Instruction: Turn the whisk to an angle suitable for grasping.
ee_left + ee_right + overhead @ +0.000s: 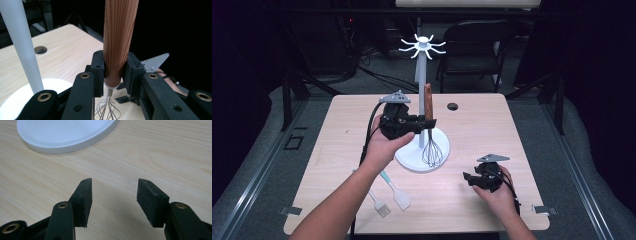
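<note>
The left gripper (428, 123) has its jaws pinched on the lower end of a whisk's wooden handle (119, 40), just above the metal collar. The whisk (431, 131) hangs upright in the air, handle up, wire loops (432, 152) down, close beside the white pole (423, 95) of a utensil stand and above its round white base (412, 159). The right gripper (470, 178) rests low near the table's right front, jaws spread with nothing between them, bare wood beneath, the rim of the base (75, 145) just ahead.

As far as can be judged, the work is hanging the utensils on the stand's hooks (423, 46), a ring of curved white prongs at the pole's top. No utensil hangs there yet. The whisk is lifted but its handle top sits well below the hooks, so raising and hooking it remains. A teal-handled spatula (395, 191) and a basting brush (379, 204) lie on the table (482, 125) near the front left edge, beside the left forearm, untouched.

Room to move: the space above the whisk is open up to the hooks, though the pole stands very close on its left. The table's right half and far side are free apart from a small cable hole (452, 106). A folding chair (474, 45) stands well beyond the far edge.
</note>
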### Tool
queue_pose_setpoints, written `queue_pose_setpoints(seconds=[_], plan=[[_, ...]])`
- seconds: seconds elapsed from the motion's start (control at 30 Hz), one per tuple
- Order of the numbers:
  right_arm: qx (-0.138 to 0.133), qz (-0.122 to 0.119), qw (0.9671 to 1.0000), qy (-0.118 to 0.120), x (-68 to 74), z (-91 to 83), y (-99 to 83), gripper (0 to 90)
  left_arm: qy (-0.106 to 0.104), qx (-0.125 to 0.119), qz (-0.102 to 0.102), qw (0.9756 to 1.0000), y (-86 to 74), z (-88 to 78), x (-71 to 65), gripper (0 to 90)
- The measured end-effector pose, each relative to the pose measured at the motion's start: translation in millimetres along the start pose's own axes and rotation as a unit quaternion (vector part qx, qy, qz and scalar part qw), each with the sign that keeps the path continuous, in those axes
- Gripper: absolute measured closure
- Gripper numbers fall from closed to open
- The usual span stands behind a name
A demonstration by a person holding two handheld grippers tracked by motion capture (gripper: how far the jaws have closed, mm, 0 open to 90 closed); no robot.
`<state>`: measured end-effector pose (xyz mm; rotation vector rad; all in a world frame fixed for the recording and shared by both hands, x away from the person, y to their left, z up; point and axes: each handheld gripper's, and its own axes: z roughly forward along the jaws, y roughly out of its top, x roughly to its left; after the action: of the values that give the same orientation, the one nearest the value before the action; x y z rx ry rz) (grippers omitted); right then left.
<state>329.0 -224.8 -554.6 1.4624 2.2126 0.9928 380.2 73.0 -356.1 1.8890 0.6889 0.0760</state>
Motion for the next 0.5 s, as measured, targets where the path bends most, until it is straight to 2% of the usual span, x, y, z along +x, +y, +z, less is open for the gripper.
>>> queue_pose_setpoints(seconds=[0.07,0.13,0.17,0.23,0.5], plan=[[0.002,-0.003,1.0000,-0.001,-0.1,0.7,-0.3,45.9,-0.007,-0.006,0.002,1.0000,9.0,-1.9,0.7,72.6],[0.004,-0.003,1.0000,-0.001,0.8,1.7,-0.8,45.9,-0.002,-0.004,0.014,0.9999,20.8,-2.8,0.6,72.7],[0.006,-0.005,1.0000,-0.002,0.9,1.7,-0.8,45.9,-0.002,-0.004,0.014,0.9999,20.8,-2.8,0.6,72.6],[0.006,-0.006,1.0000,-0.001,1.6,2.3,-1.1,45.9,-0.002,0.000,0.026,0.9997,34.9,-3.6,0.4,72.7],[0.009,-0.009,0.9999,-0.002,3.5,3.7,-2.3,45.6,-0.017,-0.011,0.021,0.9996,55.8,-3.2,3.5,72.7]])
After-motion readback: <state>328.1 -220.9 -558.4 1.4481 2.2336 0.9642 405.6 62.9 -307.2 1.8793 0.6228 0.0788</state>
